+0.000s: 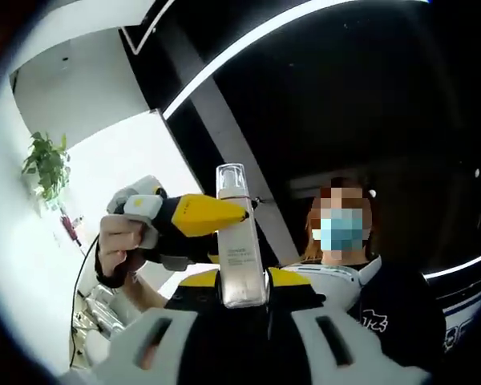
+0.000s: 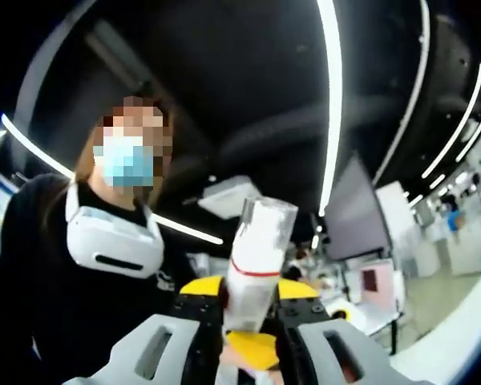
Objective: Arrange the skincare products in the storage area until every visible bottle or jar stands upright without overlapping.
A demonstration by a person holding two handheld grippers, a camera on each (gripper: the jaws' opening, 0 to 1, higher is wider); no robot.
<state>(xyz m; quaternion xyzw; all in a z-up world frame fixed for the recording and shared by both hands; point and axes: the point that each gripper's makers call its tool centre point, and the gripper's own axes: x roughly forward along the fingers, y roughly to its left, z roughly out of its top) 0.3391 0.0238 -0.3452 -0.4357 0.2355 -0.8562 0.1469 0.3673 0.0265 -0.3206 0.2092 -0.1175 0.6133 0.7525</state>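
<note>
Left gripper (image 1: 242,295) jaws clamp tall clear bottle with transparent cap (image 1: 239,241), frame centre. Right gripper (image 2: 250,309) jaws grip white bottle with red band and clear cap (image 2: 258,261), lower centre. Both bottles held aloft toward ceiling: carry step. Next: lower each upright into storage area, spaced apart.

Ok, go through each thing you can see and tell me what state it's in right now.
Bottle: held in the air, clear cap on, clamped near its base and near its neck.
Left gripper: shut on the bottle's base.
Right gripper: shut on the bottle's neck end.
Potted plant: upright.
</note>
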